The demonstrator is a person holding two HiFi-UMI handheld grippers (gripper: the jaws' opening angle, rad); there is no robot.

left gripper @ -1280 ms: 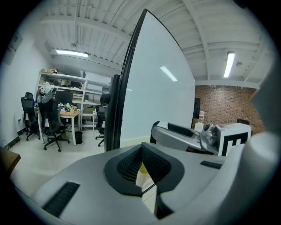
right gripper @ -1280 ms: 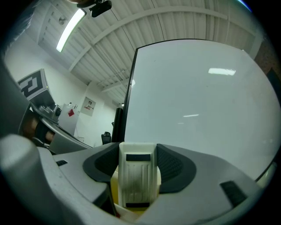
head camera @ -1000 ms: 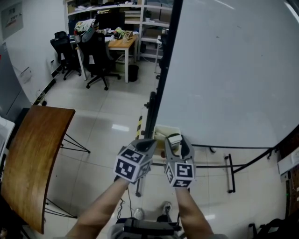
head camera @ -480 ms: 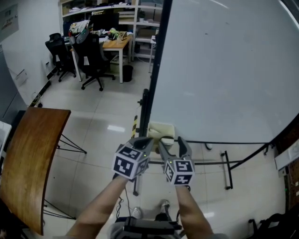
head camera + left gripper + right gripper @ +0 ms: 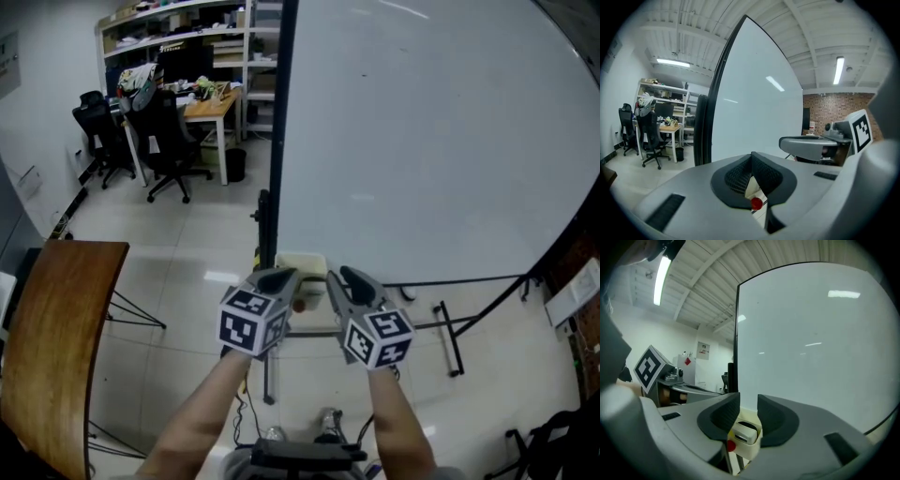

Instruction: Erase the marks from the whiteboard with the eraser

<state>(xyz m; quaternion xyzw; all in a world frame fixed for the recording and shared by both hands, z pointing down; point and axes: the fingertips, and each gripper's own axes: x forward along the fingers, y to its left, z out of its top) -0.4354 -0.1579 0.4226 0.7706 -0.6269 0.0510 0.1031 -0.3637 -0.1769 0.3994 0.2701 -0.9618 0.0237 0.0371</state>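
Eraser (image 5: 744, 432) lies in the cream tray (image 5: 302, 262). The whiteboard (image 5: 422, 141) rises directly above and to the right of the tray. Right tongs (image 5: 343, 277) are at the tray's right end. Their jaws have just been closing and now stand a narrow gap apart. The eraser shows low in that gap, with a strip of tray between it and one pad: no grip. Left tongs (image 5: 277, 277) are at the tray's left end, jaws together, holding nothing.
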